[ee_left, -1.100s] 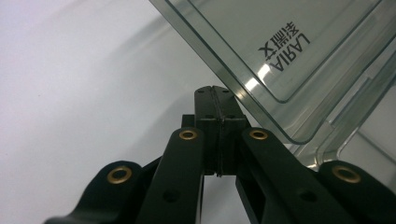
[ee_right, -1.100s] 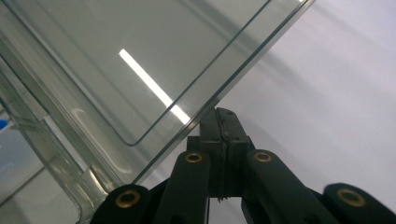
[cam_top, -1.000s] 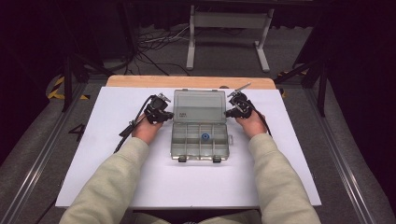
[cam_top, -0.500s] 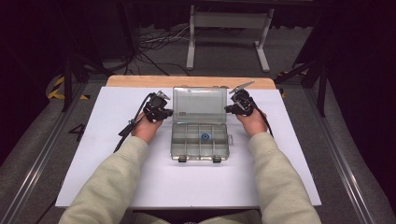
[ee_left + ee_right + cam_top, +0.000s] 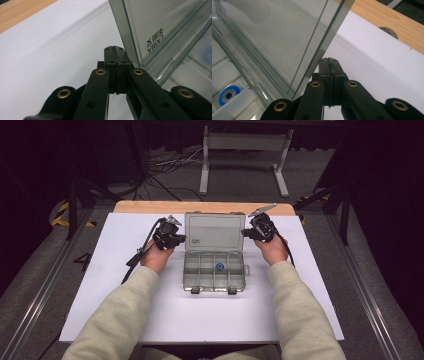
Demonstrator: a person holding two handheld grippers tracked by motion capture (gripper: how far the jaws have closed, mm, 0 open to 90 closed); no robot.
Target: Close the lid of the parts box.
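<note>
A clear plastic compartment box [image 5: 214, 279] sits mid-table with its lid [image 5: 215, 234] raised and leaning back. A blue ring [image 5: 219, 266] lies in one middle compartment and also appears as the blue ring [image 5: 229, 95] in the right gripper view. My left gripper [image 5: 181, 239] is shut with nothing between its jaws, its tip [image 5: 115, 48] right beside the lid's [image 5: 160, 27] left edge. My right gripper [image 5: 245, 233] is shut too and holds nothing. Its tip [image 5: 328, 60] sits just below the lid's [image 5: 274, 37] right edge. Whether either tip touches the lid I cannot tell.
The box stands on a white sheet [image 5: 125, 310] over a wooden table [image 5: 150, 207]. Two latches [image 5: 195, 290] point toward the person. A cable [image 5: 137, 257] trails from the left gripper. Beyond the table are a metal stand [image 5: 240, 150] and floor cables.
The right gripper has risen slightly beside the lid's right edge, and the lid stands a little more upright. The left gripper has hardly moved.
</note>
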